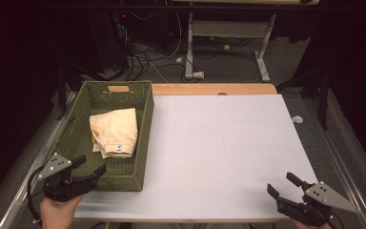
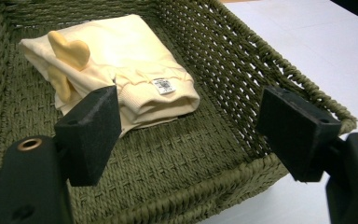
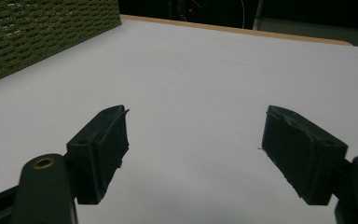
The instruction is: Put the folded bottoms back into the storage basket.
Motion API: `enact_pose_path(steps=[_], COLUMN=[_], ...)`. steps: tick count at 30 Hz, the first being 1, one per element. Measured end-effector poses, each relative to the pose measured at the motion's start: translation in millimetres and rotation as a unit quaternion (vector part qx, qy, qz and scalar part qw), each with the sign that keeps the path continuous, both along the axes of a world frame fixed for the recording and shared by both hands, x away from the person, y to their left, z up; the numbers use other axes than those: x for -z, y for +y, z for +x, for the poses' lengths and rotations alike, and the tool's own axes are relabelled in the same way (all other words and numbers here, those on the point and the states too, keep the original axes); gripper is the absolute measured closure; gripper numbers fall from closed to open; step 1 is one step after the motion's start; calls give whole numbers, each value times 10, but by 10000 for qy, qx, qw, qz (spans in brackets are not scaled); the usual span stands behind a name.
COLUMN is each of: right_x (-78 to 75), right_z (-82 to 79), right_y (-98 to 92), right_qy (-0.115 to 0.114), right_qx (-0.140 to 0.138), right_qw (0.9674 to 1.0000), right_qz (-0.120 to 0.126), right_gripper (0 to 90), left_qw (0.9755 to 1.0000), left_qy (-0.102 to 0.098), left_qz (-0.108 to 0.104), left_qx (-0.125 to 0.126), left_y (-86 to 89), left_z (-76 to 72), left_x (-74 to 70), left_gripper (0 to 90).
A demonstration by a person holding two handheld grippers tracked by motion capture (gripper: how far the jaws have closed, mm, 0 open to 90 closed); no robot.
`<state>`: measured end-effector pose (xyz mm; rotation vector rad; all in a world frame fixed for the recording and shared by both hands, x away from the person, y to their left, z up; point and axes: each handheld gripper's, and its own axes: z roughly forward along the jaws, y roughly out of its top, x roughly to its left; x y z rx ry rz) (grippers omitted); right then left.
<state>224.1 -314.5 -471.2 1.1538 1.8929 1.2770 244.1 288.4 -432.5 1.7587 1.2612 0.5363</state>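
At far left we see the left gripper (image 1: 89, 165), jaws apart, over the near rim of the green woven basket (image 1: 145, 119) holding a folded cream garment (image 1: 114, 131); then bare white table (image 1: 228, 143); the right gripper (image 1: 283, 185), jaws apart, near its front corner; cables (image 1: 138, 52) litter the dim floor behind.

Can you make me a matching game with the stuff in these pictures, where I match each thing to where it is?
Things:
1. folded cream cloth
2. green woven basket
3. left hand-held gripper
4. right hand-held gripper

Places:
A. open, over the bare white tabletop at its near right corner
B. on the left side of the table
C. lying inside the basket
D. open, at the basket's near end

Pairs: 1-C, 2-B, 3-D, 4-A
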Motion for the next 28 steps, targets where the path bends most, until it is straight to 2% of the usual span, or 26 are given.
enact_pose_path(steps=[8, 17, 21, 28], right_x=[-1, 0, -2, -1], right_z=[-2, 0, -3, -5], right_y=[0, -5, -8, -11], right_qy=[-3, 2, -1, -6], right_qx=[-5, -10, 0, 20], right_qw=[10000, 10000, 10000, 10000], right_qz=[2, 12, 14, 13], right_gripper=[232, 232, 232, 232], left_qw=[9999, 9998, 9998, 9997], left_qy=[-53, -106, -123, -170], left_qz=[-76, 16, -76, -116], left_qx=[-51, -139, -136, -141], left_y=[25, 24, 31, 36], left_z=[-38, -87, -100, -107], left_x=[73, 190, 225, 240], left_gripper=[210, 210, 210, 210])
